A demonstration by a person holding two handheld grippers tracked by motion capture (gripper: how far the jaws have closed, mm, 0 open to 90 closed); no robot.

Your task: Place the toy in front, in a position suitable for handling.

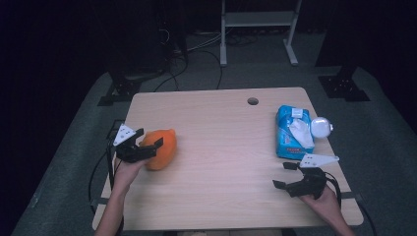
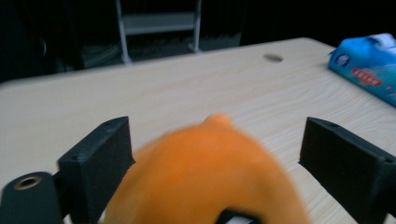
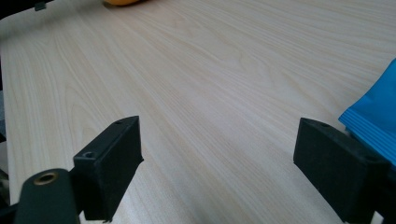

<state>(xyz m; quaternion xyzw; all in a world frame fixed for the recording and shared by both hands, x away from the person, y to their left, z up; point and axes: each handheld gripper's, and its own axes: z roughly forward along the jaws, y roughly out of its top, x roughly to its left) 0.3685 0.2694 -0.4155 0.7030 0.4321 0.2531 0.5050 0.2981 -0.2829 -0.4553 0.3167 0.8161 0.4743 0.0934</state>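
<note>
At lower left of the high view, an orange toy [image 1: 162, 148] lies on the table [image 1: 221, 162].
Left hand-held gripper [image 1: 146, 145] straddles the toy, jaws wide, pads not pressing. Right hand-held gripper [image 1: 284, 175] gapes empty at lower right, near a blue pack [image 1: 290, 137].

orange plush toy [image 1: 162, 147], blue tissue pack [image 1: 290, 135]

The middle of the table [image 1: 226, 147] is left bare — a wide lane is offered between the orange toy [image 1: 162, 147] at the left and the blue pack [image 1: 292, 132] with a white case [image 1: 321, 127] beside it — both at the right edge.
</note>
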